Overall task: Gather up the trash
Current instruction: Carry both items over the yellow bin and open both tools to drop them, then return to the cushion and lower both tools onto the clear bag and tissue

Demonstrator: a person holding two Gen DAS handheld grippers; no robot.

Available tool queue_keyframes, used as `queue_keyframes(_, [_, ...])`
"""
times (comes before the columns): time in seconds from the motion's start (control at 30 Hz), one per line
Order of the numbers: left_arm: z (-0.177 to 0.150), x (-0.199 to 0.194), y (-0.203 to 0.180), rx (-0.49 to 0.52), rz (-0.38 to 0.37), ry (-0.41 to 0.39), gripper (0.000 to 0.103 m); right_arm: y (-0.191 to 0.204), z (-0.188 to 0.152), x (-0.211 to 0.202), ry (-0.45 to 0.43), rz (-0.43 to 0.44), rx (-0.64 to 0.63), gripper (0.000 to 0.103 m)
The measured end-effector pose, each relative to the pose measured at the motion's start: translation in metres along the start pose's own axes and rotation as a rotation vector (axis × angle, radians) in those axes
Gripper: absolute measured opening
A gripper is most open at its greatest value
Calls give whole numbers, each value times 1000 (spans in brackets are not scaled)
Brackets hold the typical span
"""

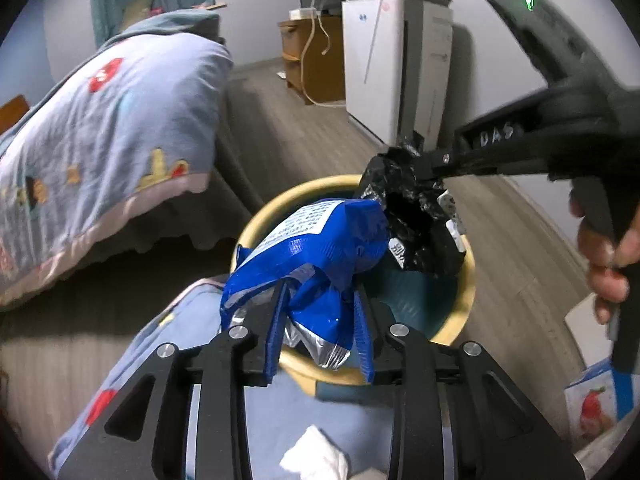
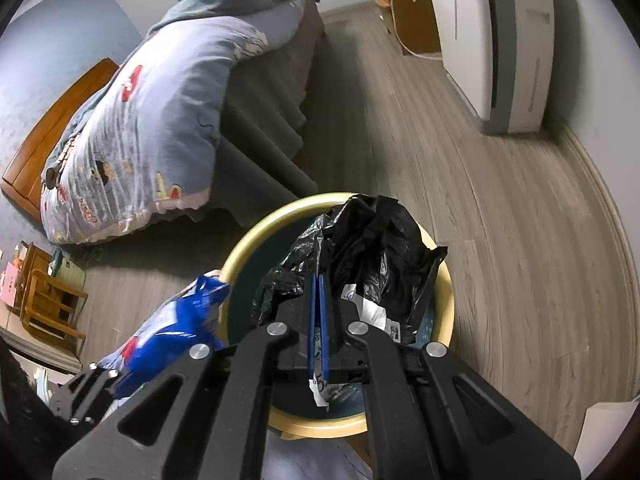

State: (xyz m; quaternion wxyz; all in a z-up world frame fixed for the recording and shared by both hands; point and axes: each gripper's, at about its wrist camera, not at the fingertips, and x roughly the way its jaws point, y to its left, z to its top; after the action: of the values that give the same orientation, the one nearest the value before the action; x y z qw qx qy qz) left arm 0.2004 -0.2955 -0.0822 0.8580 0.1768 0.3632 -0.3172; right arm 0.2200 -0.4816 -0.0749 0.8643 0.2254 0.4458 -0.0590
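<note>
A round bin with a yellow rim (image 1: 256, 216) and dark inside stands on the floor below both grippers; it also shows in the right wrist view (image 2: 240, 252). My left gripper (image 1: 320, 292) is shut on a crumpled blue snack wrapper (image 1: 320, 240) and holds it over the bin's near edge. The wrapper shows in the right wrist view (image 2: 172, 328) at the left. My right gripper (image 2: 319, 280) is shut on a crumpled black plastic bag (image 2: 372, 240) with a white label and holds it over the bin. In the left wrist view the right gripper (image 1: 428, 164) holds the bag (image 1: 416, 216) from the right.
A bed with a blue quilt (image 1: 100, 128) stands left of the bin. A white appliance (image 1: 392, 64) and a wooden cabinet (image 1: 316, 60) stand along the far wall. A crumpled white tissue (image 1: 316, 460) lies on blue fabric below the left gripper. A printed box (image 1: 596, 404) lies at right.
</note>
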Motion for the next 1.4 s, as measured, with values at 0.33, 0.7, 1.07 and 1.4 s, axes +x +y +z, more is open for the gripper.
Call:
queue_keyframes(0.33, [-4, 7, 4, -37, -5, -4, 58, -2, -2, 4, -6, -15, 6, 40])
queue_keyframes(0.7, [-19, -50, 18, -109, 24, -58, 86, 9, -4, -24, -69, -26, -27, 64])
queue_keyframes(1.07, [-58, -136, 45, -175, 103, -60, 93, 55, -39, -61, -97, 24, -95, 96])
queue_keyframes(1.4, [-121, -214, 100, -277, 240, -49, 96, 112, -90, -72, -67, 14, -198, 97])
